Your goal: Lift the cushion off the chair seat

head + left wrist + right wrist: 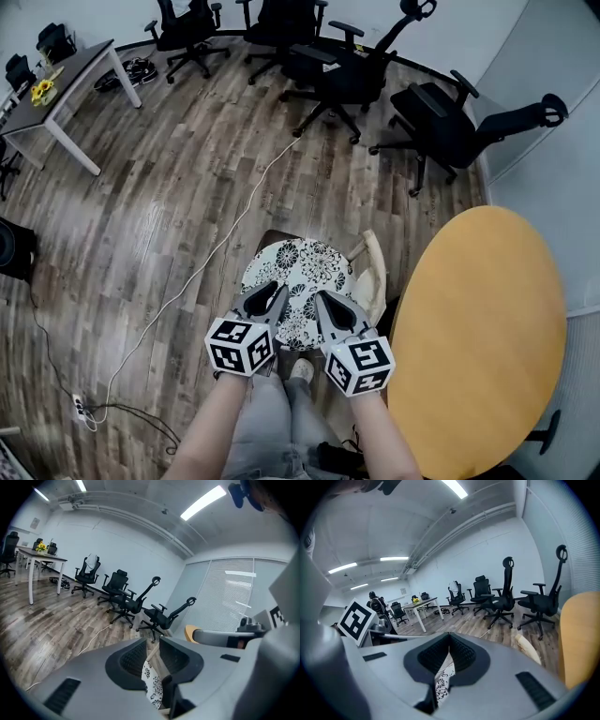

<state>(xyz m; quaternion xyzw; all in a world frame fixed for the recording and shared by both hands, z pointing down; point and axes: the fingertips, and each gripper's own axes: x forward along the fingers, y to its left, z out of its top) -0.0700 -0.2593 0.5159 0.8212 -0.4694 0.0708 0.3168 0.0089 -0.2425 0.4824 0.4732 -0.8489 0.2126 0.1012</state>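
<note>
**Both grippers low over the near edge of the floral cushion**

Over on the far left a white desk [58, 86] stands on the wood floor [178, 187], with yellow flowers [40, 91] on it. A white cable [202, 267] runs across the boards from there toward the middle of the room.

The left gripper [274, 292] points down and away from the person, above the cushion's near edge. Its jaws stand a narrow way apart, and the pads press on nothing. Through the slit between them the left gripper view shows a strip of the patterned fabric below.

The cushion [305, 281], white with black flowers, lies flat on the seat of a wooden chair [375, 267].

Just to the right, the right gripper [323, 305] sits beside its partner over the same edge. Its jaw tips are closed against each other with nothing caught between them.

Black office chairs [347, 75] are grouped along the back wall. A round yellow table [483, 337] fills the right side, close by the wooden chair.
</note>
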